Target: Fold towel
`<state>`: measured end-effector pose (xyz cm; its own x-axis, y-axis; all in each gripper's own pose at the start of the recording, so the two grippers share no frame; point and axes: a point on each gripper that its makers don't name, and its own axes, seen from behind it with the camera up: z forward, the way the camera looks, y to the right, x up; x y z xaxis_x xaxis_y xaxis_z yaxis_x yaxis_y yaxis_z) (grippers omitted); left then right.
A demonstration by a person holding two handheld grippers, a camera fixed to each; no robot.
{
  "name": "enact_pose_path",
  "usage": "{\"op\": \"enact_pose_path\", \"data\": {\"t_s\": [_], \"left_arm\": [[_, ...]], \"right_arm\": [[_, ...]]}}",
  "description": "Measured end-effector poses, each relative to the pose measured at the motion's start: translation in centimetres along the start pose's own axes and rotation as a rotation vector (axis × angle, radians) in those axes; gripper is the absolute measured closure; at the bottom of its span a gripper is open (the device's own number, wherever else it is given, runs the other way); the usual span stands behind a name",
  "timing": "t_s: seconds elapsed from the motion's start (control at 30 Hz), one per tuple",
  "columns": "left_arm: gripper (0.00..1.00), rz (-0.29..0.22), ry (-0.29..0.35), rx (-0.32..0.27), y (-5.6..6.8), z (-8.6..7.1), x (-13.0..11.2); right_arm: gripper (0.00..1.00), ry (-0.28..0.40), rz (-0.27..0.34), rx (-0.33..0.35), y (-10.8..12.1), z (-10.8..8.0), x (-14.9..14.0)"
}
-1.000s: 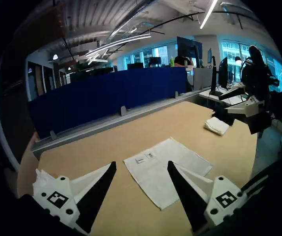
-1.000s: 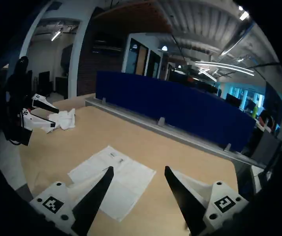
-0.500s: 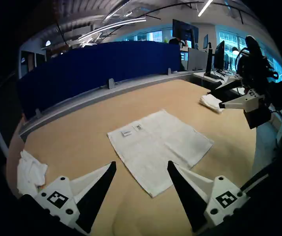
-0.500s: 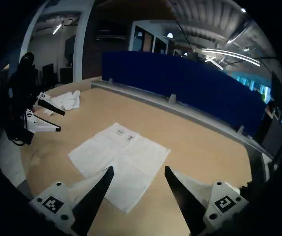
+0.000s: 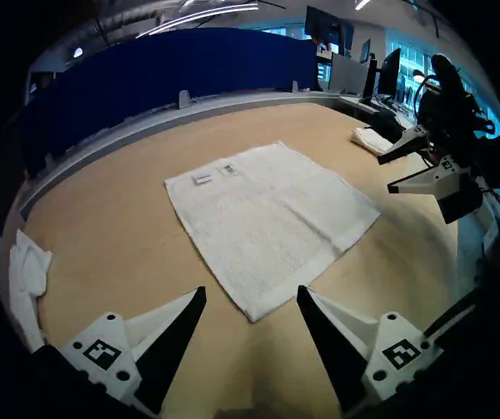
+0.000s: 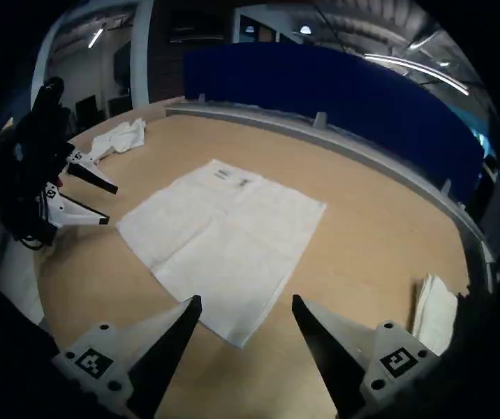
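Left gripper view: the left tool [image 5: 250, 289] is wide open and empty, its fingers framing a corner of the white towel [image 5: 271, 209], spread flat on the worktop [image 5: 110, 230]; the right tool [image 6: 244, 299], equally wide open, grips nothing, framing another corner; what looks like 1 folded cloth [image 5: 372, 140] lies well apart.

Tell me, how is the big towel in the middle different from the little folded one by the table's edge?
The big towel lies spread out flat, while the little towel is folded up small. The big towel sits in the middle; the little towel sits near the edge. Both are white and rest on the wooden table.
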<state>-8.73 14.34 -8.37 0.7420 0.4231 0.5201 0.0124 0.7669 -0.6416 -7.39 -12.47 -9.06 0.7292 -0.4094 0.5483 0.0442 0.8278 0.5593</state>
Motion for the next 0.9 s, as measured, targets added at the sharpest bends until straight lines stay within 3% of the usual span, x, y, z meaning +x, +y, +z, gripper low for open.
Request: {"op": "enact_pose_path", "data": {"t_s": [0.17,0.33,0.47,0.77,0.9], "left_arm": [[0.03,0.01,-0.021,0.008,-0.2,1.0,-0.8],[0.06,0.033,-0.051,0.021,-0.2,1.9,-1.7],[0.23,0.027,-0.083,0.03,-0.1,2.2,-2.5],[0.24,0.016,-0.097,0.02,0.5,2.4,-3.3],[0.25,0.014,-0.098,0.017,0.6,2.4,-3.2]], "right_arm": [[0.01,-0.039,-0.014,0.002,-0.2,0.7,-1.9],[0.15,-0.073,-0.011,0.002,-0.3,1.3,-3.6],[0.18,-0.095,-0.004,0.01,-0.5,1.6,-4.8],[0.23,-0.119,0.001,0.041,-1.5,1.9,-6.5],[0.36,-0.115,0.006,0.052,-1.8,1.9,-6.6]]}}
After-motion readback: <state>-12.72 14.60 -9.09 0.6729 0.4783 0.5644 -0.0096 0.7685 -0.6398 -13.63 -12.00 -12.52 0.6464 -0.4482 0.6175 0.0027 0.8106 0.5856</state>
